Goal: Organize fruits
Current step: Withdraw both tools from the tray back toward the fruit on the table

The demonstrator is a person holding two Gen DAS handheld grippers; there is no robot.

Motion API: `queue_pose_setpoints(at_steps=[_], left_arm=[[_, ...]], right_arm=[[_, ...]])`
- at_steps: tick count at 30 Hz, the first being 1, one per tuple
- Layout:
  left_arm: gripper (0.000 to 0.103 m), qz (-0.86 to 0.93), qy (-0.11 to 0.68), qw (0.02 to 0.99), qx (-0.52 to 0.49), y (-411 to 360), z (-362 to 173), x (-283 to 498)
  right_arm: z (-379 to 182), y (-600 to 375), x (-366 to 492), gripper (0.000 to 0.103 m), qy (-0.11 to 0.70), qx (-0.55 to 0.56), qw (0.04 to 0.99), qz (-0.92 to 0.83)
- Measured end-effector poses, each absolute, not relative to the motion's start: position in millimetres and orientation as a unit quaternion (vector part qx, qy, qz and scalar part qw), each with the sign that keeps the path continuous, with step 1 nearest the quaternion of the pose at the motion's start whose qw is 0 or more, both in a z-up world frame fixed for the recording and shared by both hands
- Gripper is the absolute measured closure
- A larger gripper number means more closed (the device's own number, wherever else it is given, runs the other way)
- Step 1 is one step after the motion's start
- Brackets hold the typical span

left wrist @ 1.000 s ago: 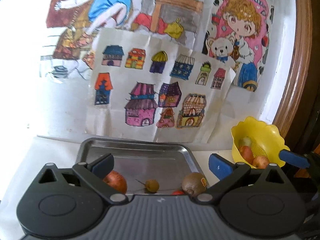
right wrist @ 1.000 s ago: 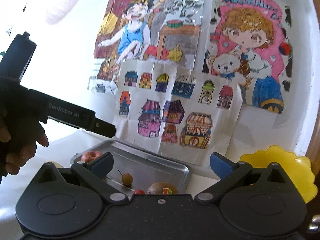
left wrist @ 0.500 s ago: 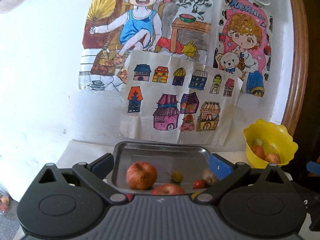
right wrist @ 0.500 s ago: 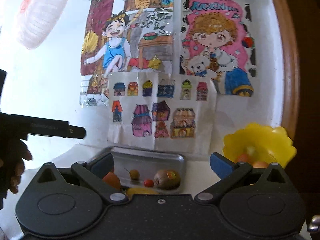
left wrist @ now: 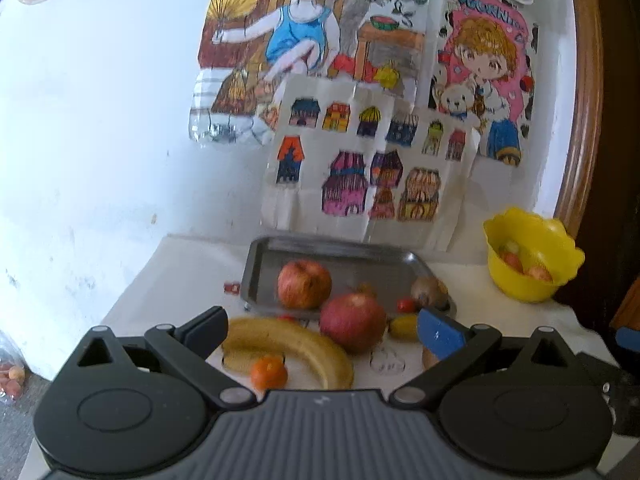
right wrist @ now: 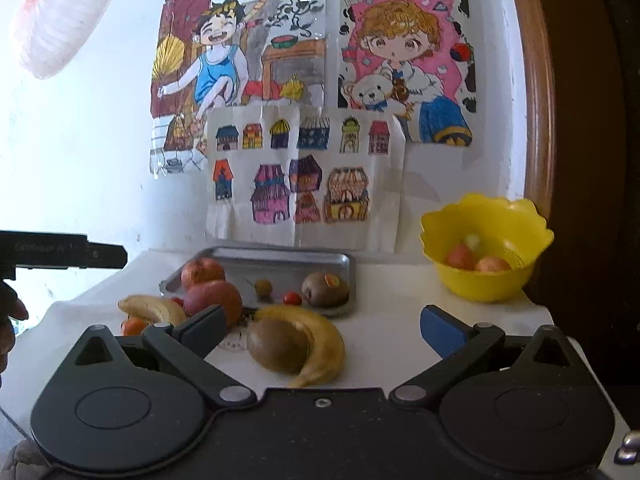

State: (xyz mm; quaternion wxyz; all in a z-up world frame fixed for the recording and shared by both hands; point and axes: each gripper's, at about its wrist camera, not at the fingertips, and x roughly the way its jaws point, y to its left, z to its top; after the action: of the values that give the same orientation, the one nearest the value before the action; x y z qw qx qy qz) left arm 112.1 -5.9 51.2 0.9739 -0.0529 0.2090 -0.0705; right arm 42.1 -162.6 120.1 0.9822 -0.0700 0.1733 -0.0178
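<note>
A steel tray (left wrist: pixel 344 250) (right wrist: pixel 280 258) lies by the wall on the white table, holding an apple (left wrist: pixel 304 284), a kiwi (right wrist: pixel 325 288), a cherry tomato (right wrist: pixel 292 298) and a small round fruit (right wrist: pixel 263 286). In front of it lie a second apple (left wrist: pixel 353 323) (right wrist: pixel 214 298), a banana (left wrist: pixel 288 342), a small orange (left wrist: pixel 269 372), another banana (right wrist: pixel 320 340) and another kiwi (right wrist: pixel 276 344). My left gripper (left wrist: pixel 322 330) is open above the near banana. My right gripper (right wrist: pixel 320 330) is open over the kiwi and banana, holding nothing.
A yellow bowl (left wrist: pixel 532 256) (right wrist: pixel 486 240) with several fruits stands at the right, next to a brown wooden frame (right wrist: pixel 540 100). Coloured drawings (right wrist: pixel 304 172) hang on the white wall behind the tray. The left gripper's body (right wrist: pixel 64 250) and a hand show at the left edge.
Both grippers have pulled back and tilted down. The fruits in front of the tray have come into view. Jaws stay open.
</note>
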Motion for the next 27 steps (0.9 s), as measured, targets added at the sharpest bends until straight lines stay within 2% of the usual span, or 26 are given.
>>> queue_pose_setpoints(at_steps=[17, 27], left_arm=[[0.0, -0.061, 0.289, 0.955, -0.033, 2.7, 5.4, 83.9], [0.0, -0.054, 0.301, 0.952, -0.031, 3.2, 2.5, 91.2]], right_arm=[[69.2, -144.1, 26.9, 0.001, 0.27, -0.087, 0.959, -0.025], [62.1, -145.1, 36.9, 0.001, 0.287, -0.082, 0.954, -0.017]])
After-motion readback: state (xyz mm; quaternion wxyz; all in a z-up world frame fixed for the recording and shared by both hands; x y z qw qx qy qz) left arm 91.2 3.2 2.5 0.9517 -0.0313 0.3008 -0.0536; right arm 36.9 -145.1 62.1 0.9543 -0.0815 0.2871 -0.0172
